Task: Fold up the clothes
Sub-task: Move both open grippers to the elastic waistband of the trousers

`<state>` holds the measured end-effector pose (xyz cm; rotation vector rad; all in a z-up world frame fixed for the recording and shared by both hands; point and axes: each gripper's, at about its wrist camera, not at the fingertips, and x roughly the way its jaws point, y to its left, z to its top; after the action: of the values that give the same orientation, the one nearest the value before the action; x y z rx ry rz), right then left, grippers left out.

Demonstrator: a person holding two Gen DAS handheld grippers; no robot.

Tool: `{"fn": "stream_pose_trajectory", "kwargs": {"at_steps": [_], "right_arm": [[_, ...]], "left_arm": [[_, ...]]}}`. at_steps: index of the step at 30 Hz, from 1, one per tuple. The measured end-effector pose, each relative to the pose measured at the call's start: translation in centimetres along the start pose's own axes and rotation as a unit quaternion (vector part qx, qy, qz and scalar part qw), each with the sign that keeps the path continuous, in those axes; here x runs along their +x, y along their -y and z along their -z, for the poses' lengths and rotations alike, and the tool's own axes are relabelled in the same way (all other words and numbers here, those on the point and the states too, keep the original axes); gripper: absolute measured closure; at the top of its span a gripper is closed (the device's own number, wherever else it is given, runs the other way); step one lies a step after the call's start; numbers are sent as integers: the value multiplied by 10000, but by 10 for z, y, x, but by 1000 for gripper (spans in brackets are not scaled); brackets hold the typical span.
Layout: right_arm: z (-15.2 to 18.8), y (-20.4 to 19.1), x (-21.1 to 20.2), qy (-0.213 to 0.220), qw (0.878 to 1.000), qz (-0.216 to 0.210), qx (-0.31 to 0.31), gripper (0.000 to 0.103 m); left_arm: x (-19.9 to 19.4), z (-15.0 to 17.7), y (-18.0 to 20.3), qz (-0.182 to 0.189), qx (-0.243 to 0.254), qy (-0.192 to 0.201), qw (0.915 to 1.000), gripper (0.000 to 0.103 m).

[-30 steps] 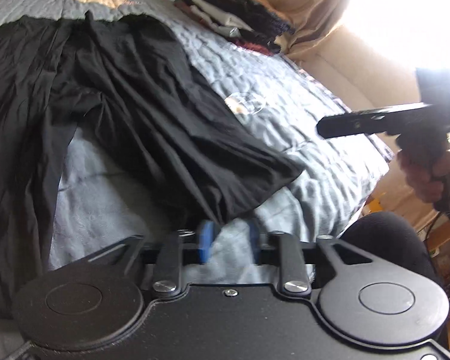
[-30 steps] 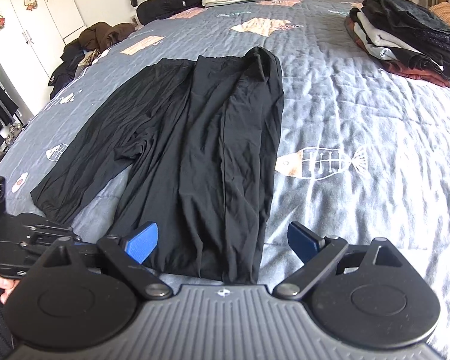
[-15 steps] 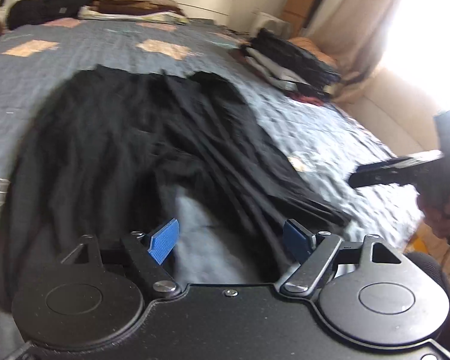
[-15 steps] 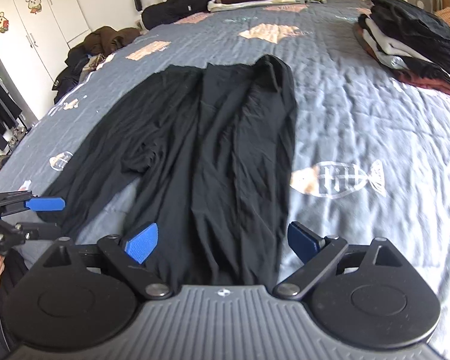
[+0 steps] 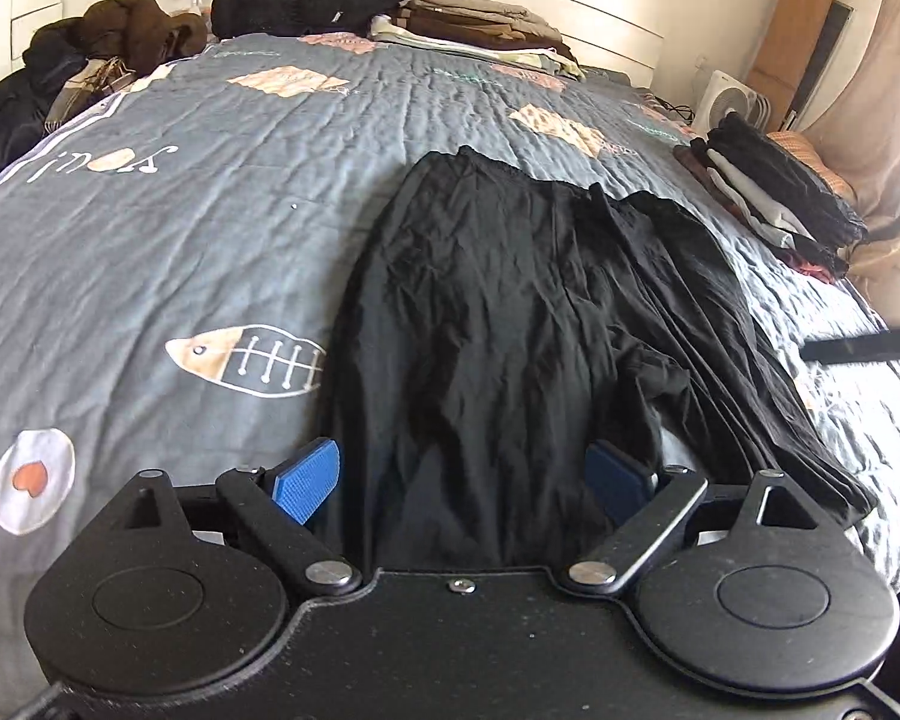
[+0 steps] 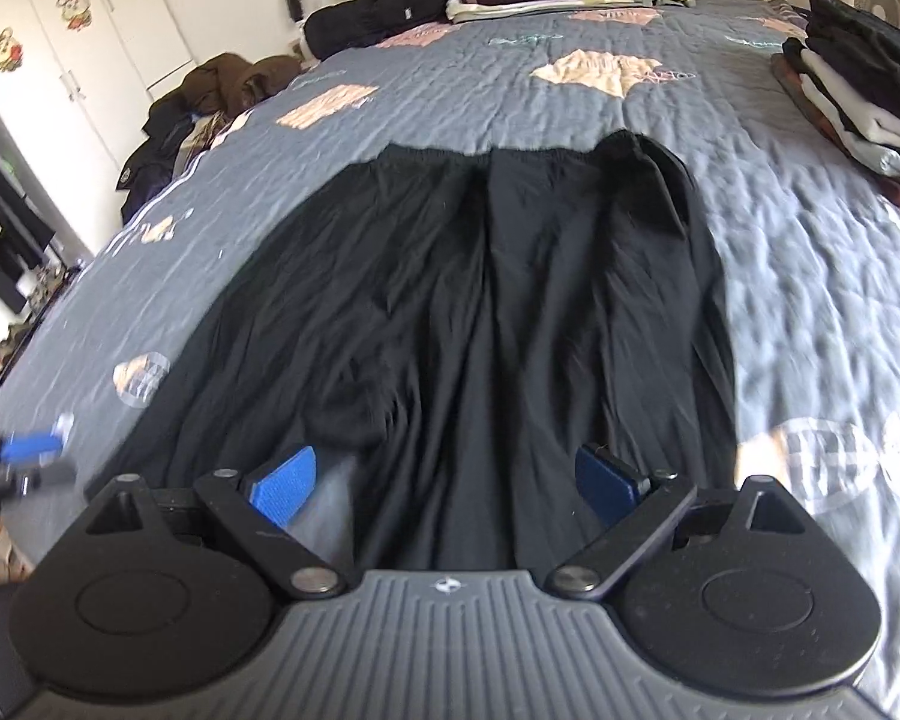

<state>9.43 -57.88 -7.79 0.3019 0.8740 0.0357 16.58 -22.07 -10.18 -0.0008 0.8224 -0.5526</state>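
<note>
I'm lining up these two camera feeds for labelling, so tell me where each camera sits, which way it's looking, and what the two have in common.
Left wrist: sits on the left gripper, looking down the bed toward the headboard over the black trousers; its own blue fingers, jaws opening with nothing gripped, and the right gripper's tip at the right edge.
Right wrist: sits on the right gripper, facing the same way; its open fingers, the left gripper blurred at far left.
Shared: trousers, bed, the folded pile on the right.

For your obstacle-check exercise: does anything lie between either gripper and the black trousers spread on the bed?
Nothing visible does. The black trousers lie flat on the grey quilt, directly ahead of the opening left gripper and the open right gripper.
</note>
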Motion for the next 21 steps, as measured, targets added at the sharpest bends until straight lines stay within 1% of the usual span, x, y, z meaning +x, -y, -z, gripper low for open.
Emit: {"fn": "stream_pose_trajectory", "kwargs": {"at_steps": [3,6,8,10,12,13,14,16,21], "right_arm": [[-29,-10,20,15,9999,-100,-71,10],[-65,-18,46,63,9998,-165,-120,10],[-91,-20,67,22,9997,-247,-86,10],[-113,-20,90,-46,9994,-334,-17,10],[-133,-20,112,-103,9992,-379,24,10],[-142,-19,123,-119,9993,-341,23,10],[-149,-18,134,-131,9995,-290,14,10],[-160,-15,155,-162,9996,-224,43,10],[-176,-5,202,-393,9991,-76,128,10]], "left_arm": [[11,-22,-3,-2,-109,204,9997,14],[28,-54,1,122,-195,509,9984,12],[45,-79,6,160,-104,598,9980,11],[67,-104,13,165,132,533,9984,11],[86,-126,20,83,554,437,9975,11],[93,-134,22,15,747,456,9962,11],[98,-139,20,-1,833,475,9954,11],[107,-146,16,34,902,478,9948,10],[137,-172,-13,444,944,291,9941,10]]}}
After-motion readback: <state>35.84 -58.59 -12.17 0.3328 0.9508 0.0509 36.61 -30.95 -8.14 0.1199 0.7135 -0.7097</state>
